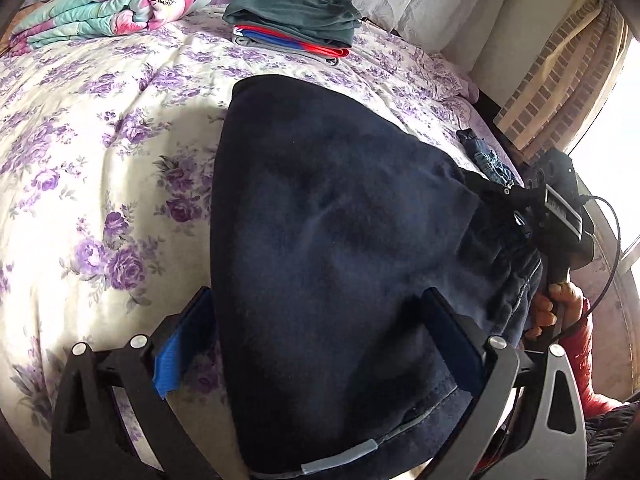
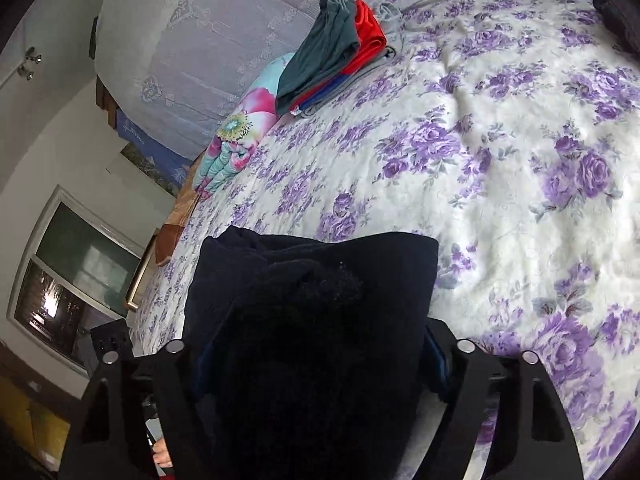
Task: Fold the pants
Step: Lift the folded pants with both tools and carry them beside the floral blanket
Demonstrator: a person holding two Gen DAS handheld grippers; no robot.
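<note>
Pants (image 1: 340,240), dark navy, lay folded into a thick bundle on the floral bed (image 1: 100,160), between both grippers' parted jaws; whether either gripper clamped them was unclear. Stacking seemed left.

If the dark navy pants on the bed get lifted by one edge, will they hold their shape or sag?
The dark navy pants will probably sag: the cloth lies in soft dents and bunches at the gathered waist. They look thick and fuzzy, so likely heavy for cloth and unlikely to slip from the fingers. Pushed across the floral quilt, they would likely wrinkle rather than slide.
</note>
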